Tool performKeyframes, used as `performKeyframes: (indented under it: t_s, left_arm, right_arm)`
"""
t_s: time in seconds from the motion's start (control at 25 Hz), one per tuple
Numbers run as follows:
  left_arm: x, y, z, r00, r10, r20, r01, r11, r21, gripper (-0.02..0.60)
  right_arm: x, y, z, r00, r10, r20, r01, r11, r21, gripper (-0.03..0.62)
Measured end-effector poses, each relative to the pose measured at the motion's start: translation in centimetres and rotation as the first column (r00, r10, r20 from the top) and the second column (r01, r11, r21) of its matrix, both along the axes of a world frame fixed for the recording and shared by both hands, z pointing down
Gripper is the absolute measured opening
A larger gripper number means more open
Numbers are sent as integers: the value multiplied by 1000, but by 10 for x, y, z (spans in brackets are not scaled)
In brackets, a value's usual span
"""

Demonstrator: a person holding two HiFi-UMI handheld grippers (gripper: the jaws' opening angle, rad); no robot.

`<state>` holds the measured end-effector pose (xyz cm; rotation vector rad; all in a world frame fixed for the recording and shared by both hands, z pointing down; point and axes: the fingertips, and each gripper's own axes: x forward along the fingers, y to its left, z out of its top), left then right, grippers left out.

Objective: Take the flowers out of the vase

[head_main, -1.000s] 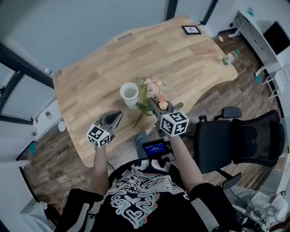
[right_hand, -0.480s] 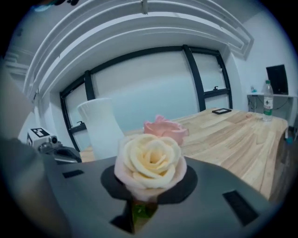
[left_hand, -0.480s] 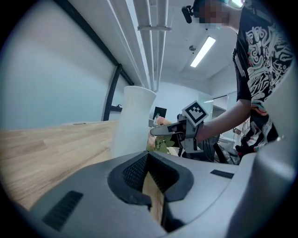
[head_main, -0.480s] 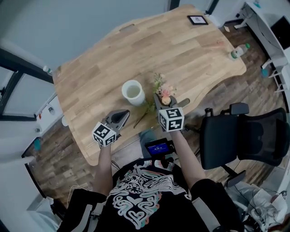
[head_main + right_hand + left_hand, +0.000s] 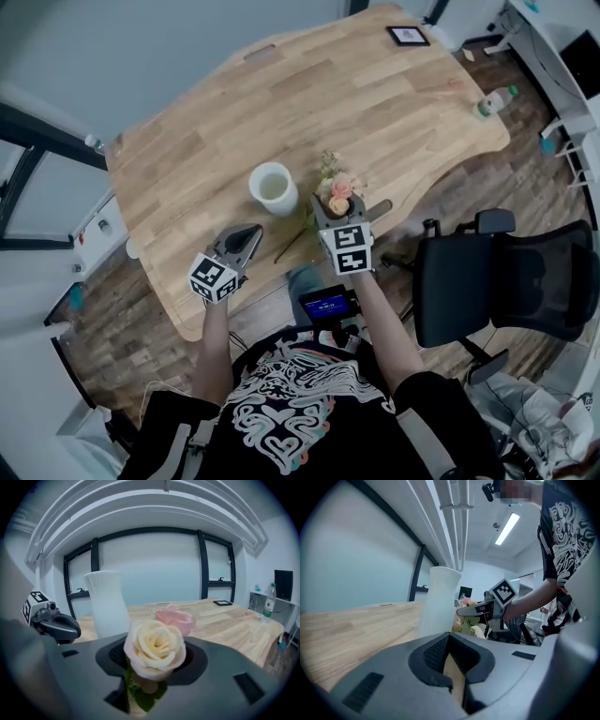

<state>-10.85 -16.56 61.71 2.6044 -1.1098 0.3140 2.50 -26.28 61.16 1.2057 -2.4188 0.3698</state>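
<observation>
The white vase (image 5: 274,187) stands upright on the wooden table (image 5: 375,103), empty at its mouth. The flowers (image 5: 336,187), cream and pink roses on green stems, lie low over the table just right of the vase. My right gripper (image 5: 337,208) is around them, its jaws opening. In the right gripper view the cream rose (image 5: 154,648) sits between the jaws with the vase (image 5: 107,603) behind on the left. My left gripper (image 5: 249,234) is shut and holds nothing, near the table's front edge left of the vase (image 5: 438,602).
A small picture frame (image 5: 407,36) lies at the table's far right corner and a bottle (image 5: 494,100) stands near its right edge. A black office chair (image 5: 497,281) stands right of me. A small lit screen (image 5: 325,305) sits at my waist.
My right gripper has come down with the flowers, from beside the vase's mouth to low over the table, and it has rolled. The left gripper has stayed put.
</observation>
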Motion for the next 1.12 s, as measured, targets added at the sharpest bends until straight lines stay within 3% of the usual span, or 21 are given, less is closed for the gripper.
performKeyframes:
  t_s: [0.16, 0.2, 0.24, 0.44, 0.56, 0.64, 0.76, 0.92, 1.04, 1.12]
  left_arm:
    - [2, 1, -4, 1000, 6, -9, -6, 1000, 8, 3]
    - [3, 2, -5, 1000, 8, -13, -8, 1000, 8, 3]
    - [5, 2, -5, 1000, 10, -16, -10, 1000, 8, 3]
    - [18, 5, -6, 999, 28, -21, -28, 1000, 8, 3]
    - [21, 6, -6, 999, 32, -22, -32, 999, 6, 3]
    - [21, 7, -4, 999, 33, -11, -33, 999, -1, 3]
    - [31, 11, -2, 997, 70, 26, -70, 998, -1, 3]
    - [75, 21, -13, 987, 162, 20, -163, 986, 33, 3]
    - [119, 20, -17, 980, 194, 34, -197, 976, 98, 3]
    - [139, 13, -18, 979, 204, -4, -201, 970, 139, 3]
  right_arm:
    - [-5, 7, -5, 999, -51, -12, 51, 998, -39, 177]
    - [-8, 7, -3, 998, -68, -13, 67, 996, -57, 277]
    - [-9, 6, -2, 997, -78, -18, 77, 995, -68, 304]
    - [-5, -2, 4, 997, -48, -55, 43, 995, -90, 304]
    - [-15, 1, 3, 993, -104, -47, 97, 987, -128, 304]
    - [-19, 4, 9, 975, -175, -135, 154, 976, -154, 304]
    - [-9, 12, 23, 909, -273, -314, 211, 953, -218, 305]
    - [-5, 7, 11, 961, -216, -173, 162, 946, -280, 305]
    - [-10, 5, 14, 964, -220, -148, 170, 942, -289, 305]
    - [-15, 3, 14, 968, -220, -122, 176, 939, -297, 304]
